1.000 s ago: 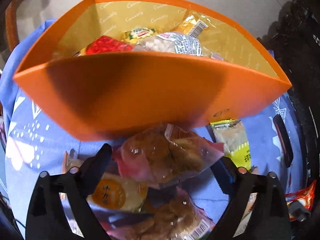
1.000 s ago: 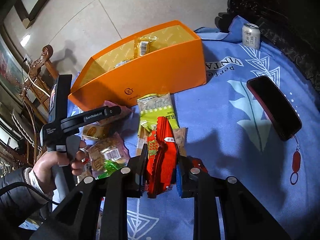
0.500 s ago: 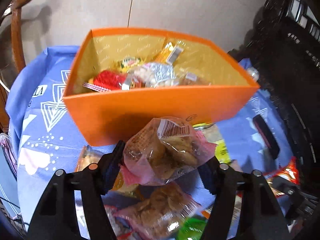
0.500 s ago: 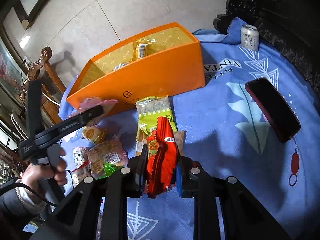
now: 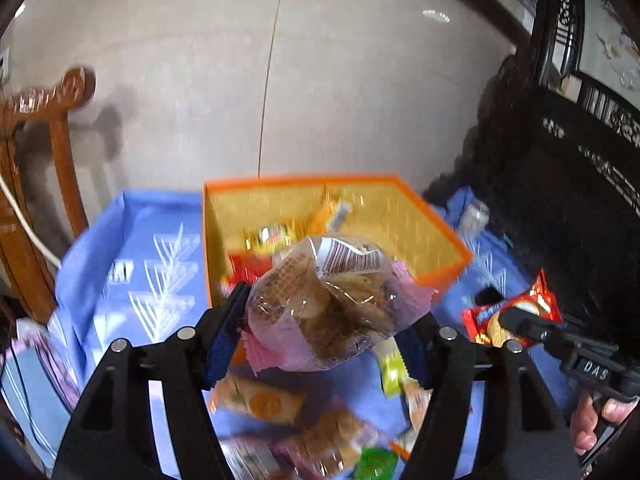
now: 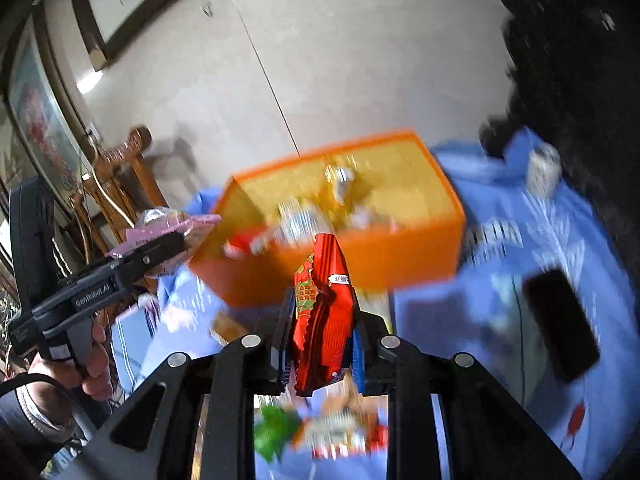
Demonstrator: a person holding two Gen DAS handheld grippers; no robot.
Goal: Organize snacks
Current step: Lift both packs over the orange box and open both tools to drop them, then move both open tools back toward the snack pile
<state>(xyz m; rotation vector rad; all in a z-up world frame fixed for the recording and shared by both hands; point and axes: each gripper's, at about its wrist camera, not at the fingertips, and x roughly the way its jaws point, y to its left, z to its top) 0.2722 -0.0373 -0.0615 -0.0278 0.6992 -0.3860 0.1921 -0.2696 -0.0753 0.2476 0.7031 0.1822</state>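
Clear cookie bag point(image 5: 332, 300) pinched in the left gripper point(image 5: 324, 328), held up in front of the orange box point(image 5: 440, 264) and above the loose snacks on the cloth. The jaws closed further within the last second and now press the bag from both sides. Red packet point(image 6: 324, 312) clamped narrow in the right gripper point(image 6: 320, 344), hanging just short of the box's near wall.

To do it well: carry each bag over the box rim before letting go, left first so the two grippers don't cross, and drop low onto the pile inside.

Cookie bag is crinkly see-through film with a pink seam, lumpy with round biscuits. Red packet is glossy foil, flat and creased. Box is stiff card, yellow lining. Blue cloth point(image 6: 500, 280) is soft and printed; a dark phone point(image 6: 560, 320) lies on it to the right of the box.
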